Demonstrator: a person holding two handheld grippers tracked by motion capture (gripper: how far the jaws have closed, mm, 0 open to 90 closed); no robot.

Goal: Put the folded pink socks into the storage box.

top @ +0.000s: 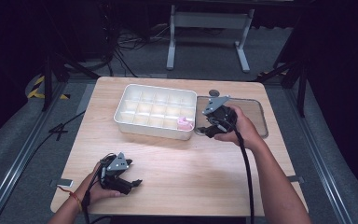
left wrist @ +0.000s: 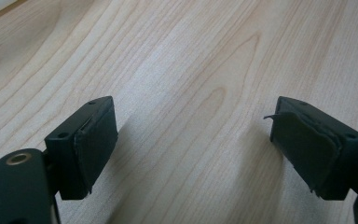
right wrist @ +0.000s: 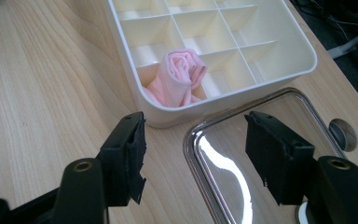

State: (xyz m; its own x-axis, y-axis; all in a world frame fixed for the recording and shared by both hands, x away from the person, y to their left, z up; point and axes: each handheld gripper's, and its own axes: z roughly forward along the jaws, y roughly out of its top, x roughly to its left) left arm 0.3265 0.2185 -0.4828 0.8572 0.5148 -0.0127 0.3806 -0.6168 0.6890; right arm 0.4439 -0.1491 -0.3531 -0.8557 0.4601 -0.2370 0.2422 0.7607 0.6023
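On the table [top: 177, 158] stands a white tray [top: 140, 122] split into small compartments. A rolled pink cloth [top: 184, 123] sits in the corner compartment at the tray's near right, as the high view shows it; in the right gripper view the cloth [right wrist: 179, 77] stands up above the dividers, its roll pointing upward. Just beside the tray on that side lies a clear lid [top: 256, 116], flat on the table with its rim close to the tray wall, perhaps touching, though the glare makes that hard to judge.

The right gripper [top: 207, 129] hangs over the near left corner of the lid, close to the tray's corner. Its jaws stand wide apart with nothing between them: in its own view the lid's rim [right wrist: 191, 140] and bare wood show in the gap, and the cloth lies well ahead of the pads.

The left gripper [top: 133, 184] rests low over the table near the front edge, well apart from the tray. Its jaws are also wide, with only bare wood [left wrist: 191, 116] between the pads.

A small grey disc [top: 213, 92] lies behind the lid.
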